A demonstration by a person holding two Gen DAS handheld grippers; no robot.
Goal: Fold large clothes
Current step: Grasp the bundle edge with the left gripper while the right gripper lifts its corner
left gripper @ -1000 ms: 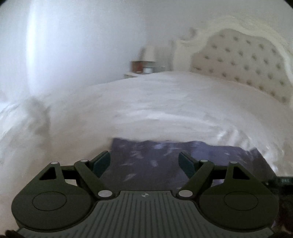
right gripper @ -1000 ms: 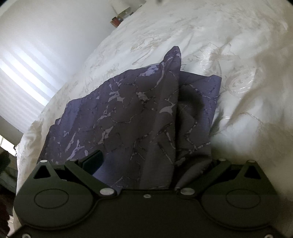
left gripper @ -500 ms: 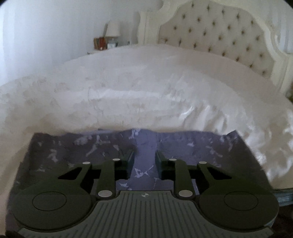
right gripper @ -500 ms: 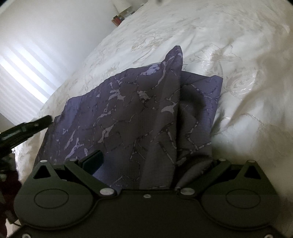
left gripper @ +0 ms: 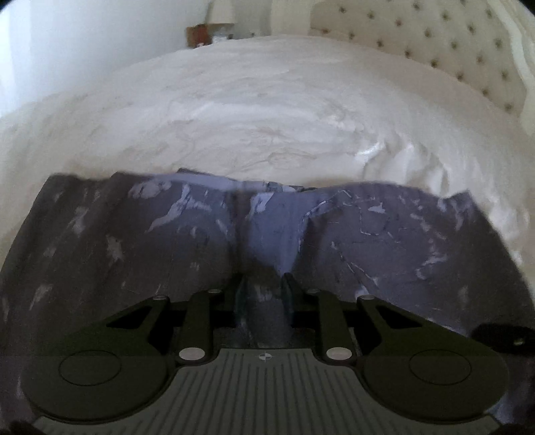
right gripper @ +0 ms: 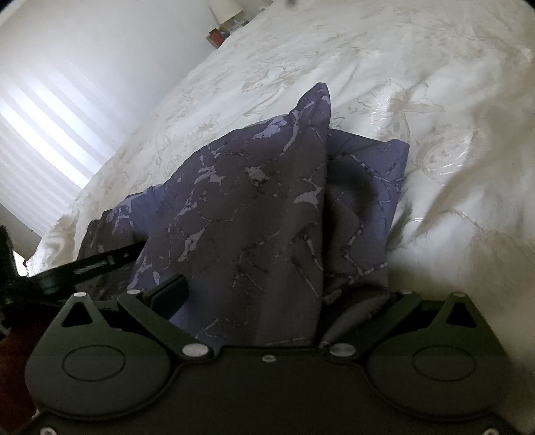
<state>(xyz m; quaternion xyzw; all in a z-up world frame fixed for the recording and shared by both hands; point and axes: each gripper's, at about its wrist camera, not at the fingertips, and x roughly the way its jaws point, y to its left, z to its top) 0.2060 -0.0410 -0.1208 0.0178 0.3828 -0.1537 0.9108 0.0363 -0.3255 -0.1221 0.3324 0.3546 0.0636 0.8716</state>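
Observation:
A dark purple garment [left gripper: 384, 234] with a pale marbled print lies on the white bed. My left gripper [left gripper: 262, 284] is shut on a pinch of the garment at its near edge; cloth bunches up between the fingers. In the right wrist view the garment [right gripper: 254, 214] is lifted into a peak. My right gripper [right gripper: 277, 294] stands wide open with cloth draped between the fingers; its left finger [right gripper: 169, 292] shows and the right one is hidden under the cloth. The left gripper [right gripper: 100, 261] shows at the left.
The white embroidered bedspread [left gripper: 267, 110] covers the bed beyond the garment. A tufted headboard [left gripper: 434, 36] stands at the back right. A nightstand with a lamp [left gripper: 214, 26] is at the back. A bright window blind [right gripper: 40, 144] is on the left.
My left gripper has moved forward onto the garment and closed from wide open to shut on the cloth. The right gripper has held still, open, with the cloth draped in it.

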